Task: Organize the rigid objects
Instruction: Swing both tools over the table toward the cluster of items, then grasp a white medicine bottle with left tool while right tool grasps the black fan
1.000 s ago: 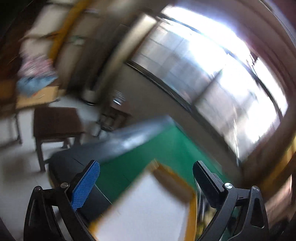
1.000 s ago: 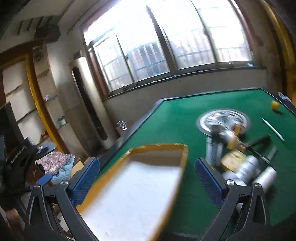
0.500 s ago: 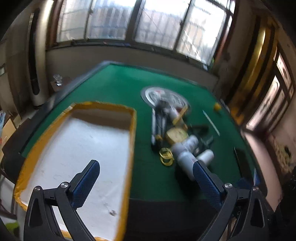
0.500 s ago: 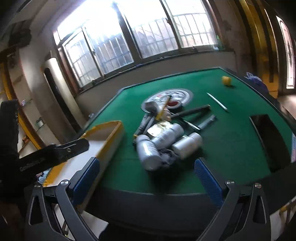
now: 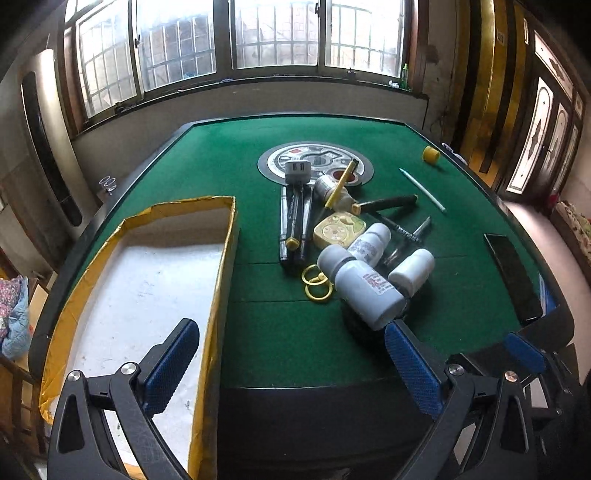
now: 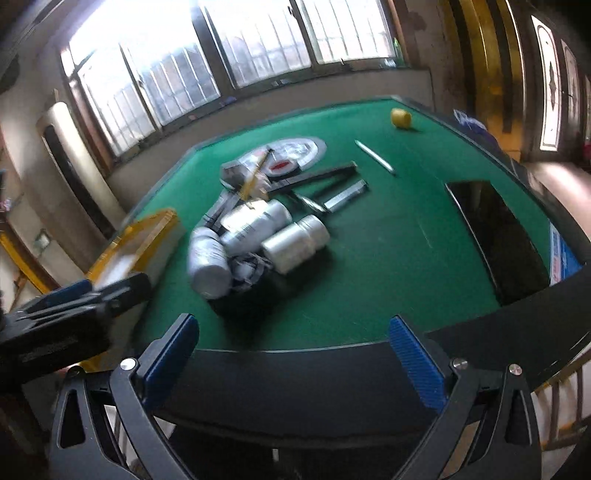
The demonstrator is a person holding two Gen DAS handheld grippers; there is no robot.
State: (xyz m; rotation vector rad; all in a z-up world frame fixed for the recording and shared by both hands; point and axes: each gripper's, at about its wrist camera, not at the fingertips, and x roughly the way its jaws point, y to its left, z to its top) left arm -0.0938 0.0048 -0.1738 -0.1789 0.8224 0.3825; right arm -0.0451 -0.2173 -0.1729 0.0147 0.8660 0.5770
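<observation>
— Where do the grippers stand?
— The left gripper [image 5: 291, 354] and the right gripper [image 6: 293, 349] gape wide and empty at the table [image 5: 229, 155] near edge.
— And the pile [image 5: 347, 236]?
— Mid-felt, right of the yellow-rimmed box [image 5: 147, 258]; bare green lies between.

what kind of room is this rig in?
Likely a home game room, not a lab: a green-felt table with a round centre panel, resembling an automatic mahjong table, barred windows behind, and ornate doors at right.

Green felt table [image 5: 258, 325]; yellow-edged white box [image 5: 218, 314]; white bottles [image 5: 364, 291]; yellow rings [image 5: 316, 284].
</observation>
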